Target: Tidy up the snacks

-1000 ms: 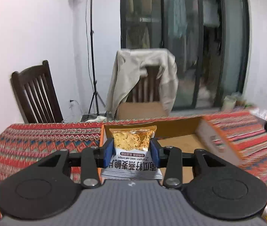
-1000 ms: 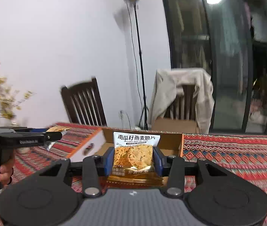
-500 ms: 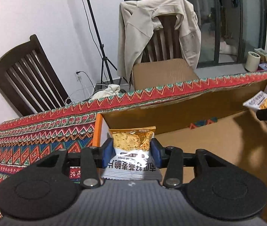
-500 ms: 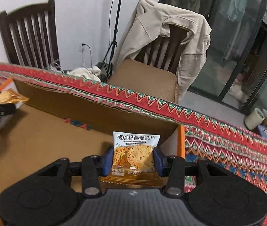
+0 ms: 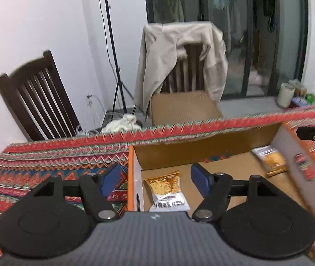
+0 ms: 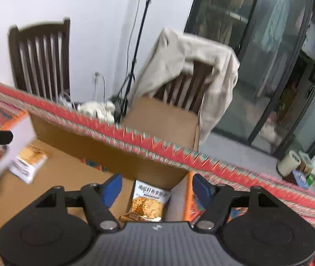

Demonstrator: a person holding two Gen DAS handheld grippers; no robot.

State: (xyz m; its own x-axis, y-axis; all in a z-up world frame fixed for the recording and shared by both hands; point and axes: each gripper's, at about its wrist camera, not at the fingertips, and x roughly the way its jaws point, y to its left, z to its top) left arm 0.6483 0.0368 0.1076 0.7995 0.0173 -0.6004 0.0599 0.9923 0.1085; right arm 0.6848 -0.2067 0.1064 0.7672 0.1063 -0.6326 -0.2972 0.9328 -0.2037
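Now both tools have just been opening: the left gripper (image 5: 156, 178) stands with its jaws spread, its snack packet (image 5: 167, 191) lying loose in the cardboard box (image 5: 201, 153) by the left wall. Likewise the right gripper (image 6: 155, 188) gapes over its own packet (image 6: 147, 201), dropped into the box's right corner.

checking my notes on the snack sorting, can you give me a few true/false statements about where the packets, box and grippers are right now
1. The left gripper grips a snack packet. False: its jaws have just opened and the left packet lies free in the cardboard box.
2. The right gripper is open. True; the right packet sits in the box's corner.
3. Both packets lie on the tablecloth. False: both are inside the box.
4. A beige jacket hangs over a chair. True.
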